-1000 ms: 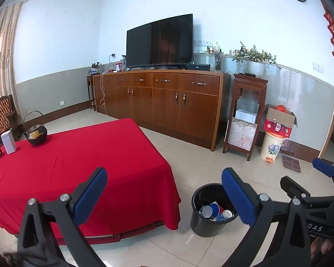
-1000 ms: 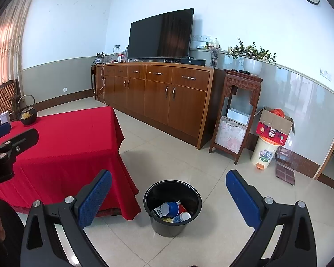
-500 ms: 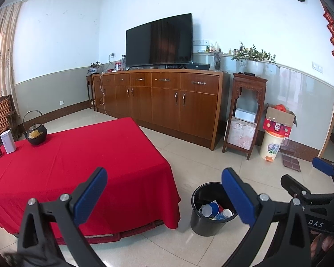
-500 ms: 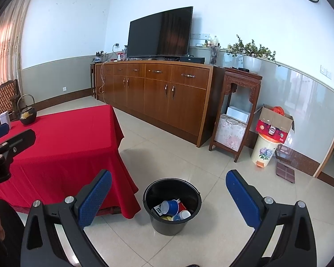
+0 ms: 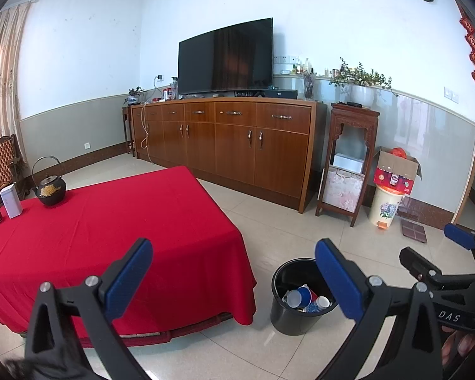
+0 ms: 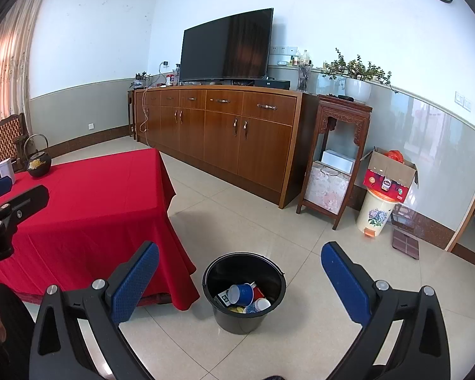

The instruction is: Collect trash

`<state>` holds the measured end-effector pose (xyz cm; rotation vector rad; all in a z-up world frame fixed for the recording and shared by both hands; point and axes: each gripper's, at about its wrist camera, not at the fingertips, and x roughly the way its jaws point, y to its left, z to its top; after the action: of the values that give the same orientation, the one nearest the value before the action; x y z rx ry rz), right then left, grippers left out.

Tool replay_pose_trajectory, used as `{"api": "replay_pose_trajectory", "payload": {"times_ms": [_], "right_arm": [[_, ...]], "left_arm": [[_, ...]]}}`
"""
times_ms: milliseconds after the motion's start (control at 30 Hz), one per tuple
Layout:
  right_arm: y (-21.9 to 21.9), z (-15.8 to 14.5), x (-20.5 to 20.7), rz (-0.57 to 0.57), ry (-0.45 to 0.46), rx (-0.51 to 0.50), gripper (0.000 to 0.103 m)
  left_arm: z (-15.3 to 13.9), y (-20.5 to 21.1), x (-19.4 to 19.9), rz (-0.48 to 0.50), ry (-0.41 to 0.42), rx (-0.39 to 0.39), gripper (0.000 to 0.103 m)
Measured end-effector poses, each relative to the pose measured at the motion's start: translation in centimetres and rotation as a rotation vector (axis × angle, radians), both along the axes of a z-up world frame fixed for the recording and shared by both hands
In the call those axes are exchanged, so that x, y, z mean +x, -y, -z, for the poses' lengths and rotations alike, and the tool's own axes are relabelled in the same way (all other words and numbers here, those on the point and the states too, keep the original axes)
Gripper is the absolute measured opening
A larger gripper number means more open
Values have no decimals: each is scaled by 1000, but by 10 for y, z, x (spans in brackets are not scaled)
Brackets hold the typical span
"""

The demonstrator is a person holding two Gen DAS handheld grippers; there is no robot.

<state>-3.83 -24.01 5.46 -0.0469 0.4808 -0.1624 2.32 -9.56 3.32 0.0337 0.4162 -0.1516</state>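
Trash (image 6: 245, 297) fills the bin (image 6: 243, 316) at 6 o'clock; tabletop (image 5: 110, 221) looks cleared, both grippers' fingers (image 5: 129, 278) wide apart, empty.

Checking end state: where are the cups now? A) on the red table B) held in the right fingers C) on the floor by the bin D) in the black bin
D: blue cups lie inside the bin; both grippers are open and empty.
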Motion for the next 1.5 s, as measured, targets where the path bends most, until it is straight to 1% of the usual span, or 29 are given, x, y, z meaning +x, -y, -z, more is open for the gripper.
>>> {"api": "replay_pose_trajectory", "payload": {"times_ms": [1500], "right_arm": [[12,5,0,19,-7,5,103]], "left_arm": [[11,1,0,9,-26,19,103]]}}
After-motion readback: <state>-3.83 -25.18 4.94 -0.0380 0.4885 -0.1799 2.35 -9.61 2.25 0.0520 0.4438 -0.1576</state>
